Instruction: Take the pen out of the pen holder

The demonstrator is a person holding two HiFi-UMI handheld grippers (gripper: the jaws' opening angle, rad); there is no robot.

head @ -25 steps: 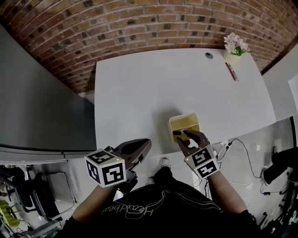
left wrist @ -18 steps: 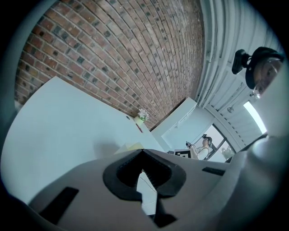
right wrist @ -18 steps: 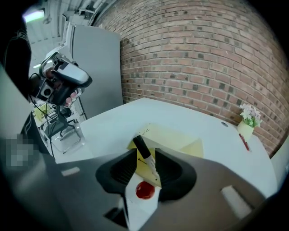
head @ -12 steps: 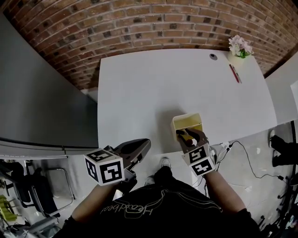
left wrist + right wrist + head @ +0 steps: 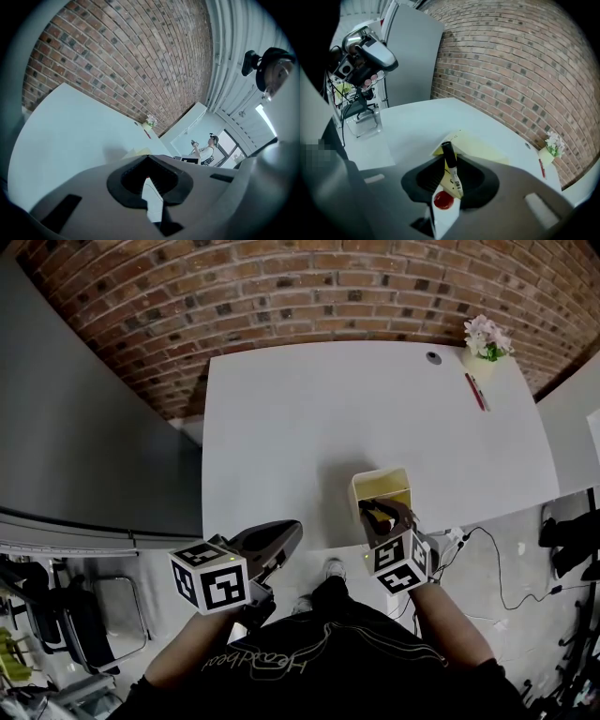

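The head view shows the white table (image 5: 300,427) from above. The yellow pen holder (image 5: 380,476) stands close to the near edge, toward the right side. The right gripper (image 5: 380,514) reaches down into its mouth, but from here I cannot tell what is between the jaws.

The right gripper view answers this. The pen (image 5: 453,174), with white body and black cap, stands tilted in the gap between the two jaws. The jaws have just been closing, but the gap is wider than the pen and the pads do not press on it. Low in the same gap there is a red round spot (image 5: 442,200); I cannot tell what it is.

The left gripper (image 5: 295,529) hangs just off the near edge, beside the table. In the left gripper view its jaws stand a little apart with nothing between them. Only that view shows a person (image 5: 202,150) far away near a window.

Behind and left of the holder the table surface is wide and bare. The flower pot (image 5: 486,337) and a red pen (image 5: 476,391) lie at the far right corner, well apart from the holder.
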